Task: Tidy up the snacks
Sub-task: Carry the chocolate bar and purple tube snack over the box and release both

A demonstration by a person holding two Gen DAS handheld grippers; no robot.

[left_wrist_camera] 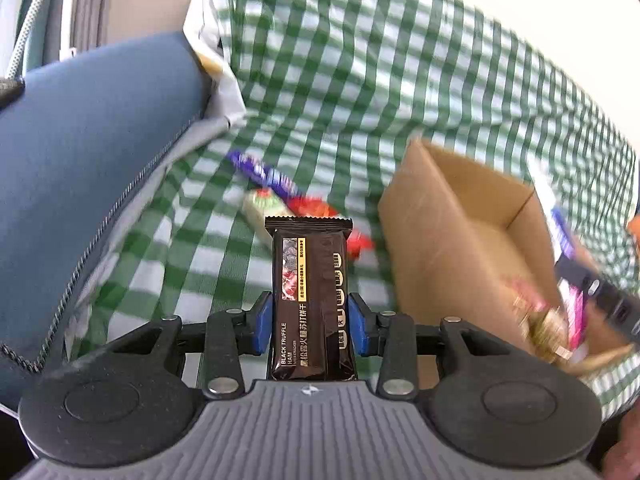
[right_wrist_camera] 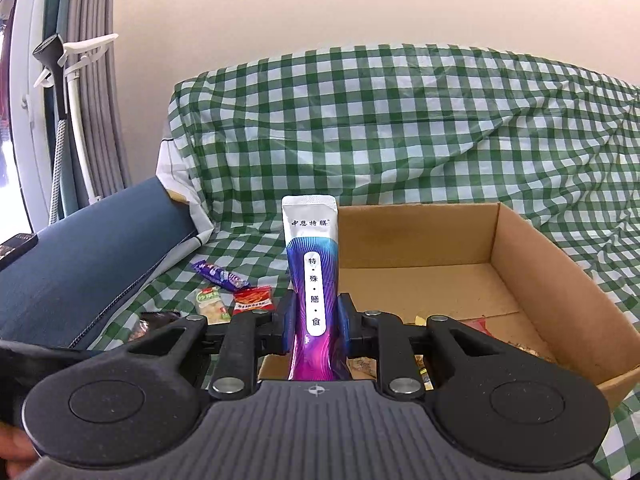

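Note:
My left gripper is shut on a dark brown cracker pack marked Black Truffle Ham, held lengthwise above the green checked cloth. My right gripper is shut on a tall white and purple sachet that stands upright at the near left rim of the open cardboard box. In the left wrist view the same box lies to the right with several wrapped snacks in its near corner. Loose on the cloth are a purple bar, a green-white pack and a red pack.
A blue cushion with a zip edge fills the left side. The checked cloth drapes over a raised back behind the box. A grey curtain and a white stand are at far left. A hand shows at the lower left corner.

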